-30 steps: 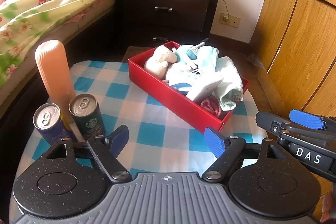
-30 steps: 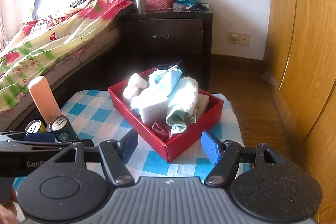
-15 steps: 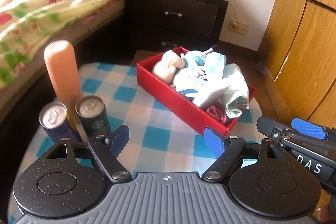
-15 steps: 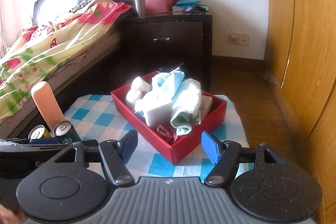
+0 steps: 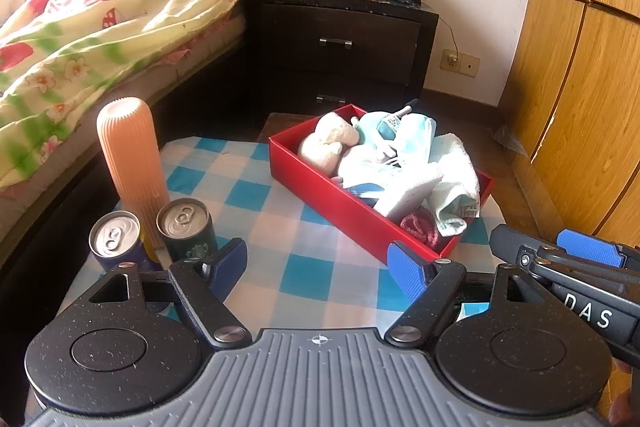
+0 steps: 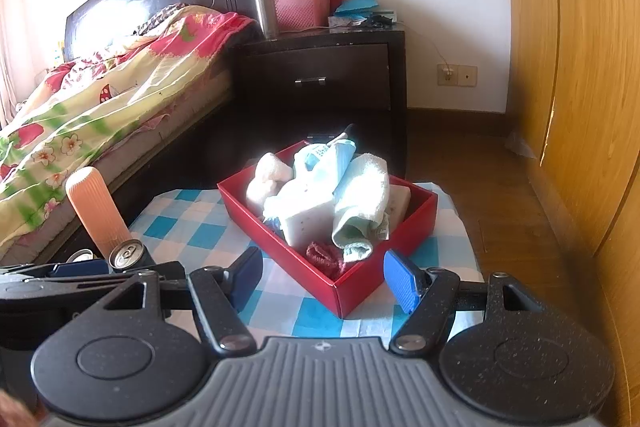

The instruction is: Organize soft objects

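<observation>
Holding both grippers above the near edge of the checked tablecloth (image 5: 312, 227), you have nothing between either pair of fingers. Your left gripper (image 5: 318, 267) has its blue pads spread wide, touching nothing, and your right gripper (image 6: 324, 277) is spread just as wide over the near corner of the red box (image 6: 384, 247), also clear of it. The soft things sit piled inside that box: a cream plush toy (image 5: 328, 145), a pale blue towel (image 6: 362, 205) draped over the heap, a white sponge block (image 6: 306, 223) and a small dark red cloth (image 6: 326, 255) at the near end. From the left wrist you see your right gripper (image 5: 560, 259) coming in at the right edge, and two drink cans (image 5: 184, 229) standing close in front of a ribbed peach bottle (image 5: 130, 159). From the right wrist the nearer can (image 6: 128, 255) is only partly seen behind your left gripper (image 6: 60, 277) at the left edge, while the bottle (image 6: 94, 209) stands behind it.
</observation>
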Tool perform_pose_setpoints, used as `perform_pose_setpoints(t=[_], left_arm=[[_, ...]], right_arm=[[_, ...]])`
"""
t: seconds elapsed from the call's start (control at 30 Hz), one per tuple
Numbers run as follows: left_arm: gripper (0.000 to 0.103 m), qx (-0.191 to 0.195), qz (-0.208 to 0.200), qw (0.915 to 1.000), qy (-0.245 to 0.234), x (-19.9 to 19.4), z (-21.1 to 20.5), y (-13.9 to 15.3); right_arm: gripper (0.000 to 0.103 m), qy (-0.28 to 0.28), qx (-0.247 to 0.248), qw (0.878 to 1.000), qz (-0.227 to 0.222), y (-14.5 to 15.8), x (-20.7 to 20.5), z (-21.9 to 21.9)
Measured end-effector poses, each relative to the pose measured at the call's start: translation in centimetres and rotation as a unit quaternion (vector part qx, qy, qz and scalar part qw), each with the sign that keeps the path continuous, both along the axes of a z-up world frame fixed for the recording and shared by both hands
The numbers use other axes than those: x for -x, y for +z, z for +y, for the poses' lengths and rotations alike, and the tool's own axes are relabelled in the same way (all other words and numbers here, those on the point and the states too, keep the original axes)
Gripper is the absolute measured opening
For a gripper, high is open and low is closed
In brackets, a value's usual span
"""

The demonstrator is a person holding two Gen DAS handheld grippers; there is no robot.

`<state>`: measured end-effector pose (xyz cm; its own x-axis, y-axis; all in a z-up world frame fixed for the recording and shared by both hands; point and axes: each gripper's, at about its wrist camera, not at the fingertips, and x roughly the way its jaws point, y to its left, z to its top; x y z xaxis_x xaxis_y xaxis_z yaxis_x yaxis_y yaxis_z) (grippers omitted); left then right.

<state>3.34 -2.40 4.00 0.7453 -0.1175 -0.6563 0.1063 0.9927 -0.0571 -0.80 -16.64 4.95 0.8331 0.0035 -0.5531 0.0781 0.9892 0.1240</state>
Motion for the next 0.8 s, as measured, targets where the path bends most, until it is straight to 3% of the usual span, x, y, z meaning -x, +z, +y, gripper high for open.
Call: perform_pose_setpoints(t=[0.8], left_arm=[[0.078, -0.024, -0.007, 0.9997, 0.002, 0.07, -0.14, 0.09]], right_arm=[[0.045, 0.0, 0.009, 1.0, -0.004, 0.03, 0.16, 0.04]])
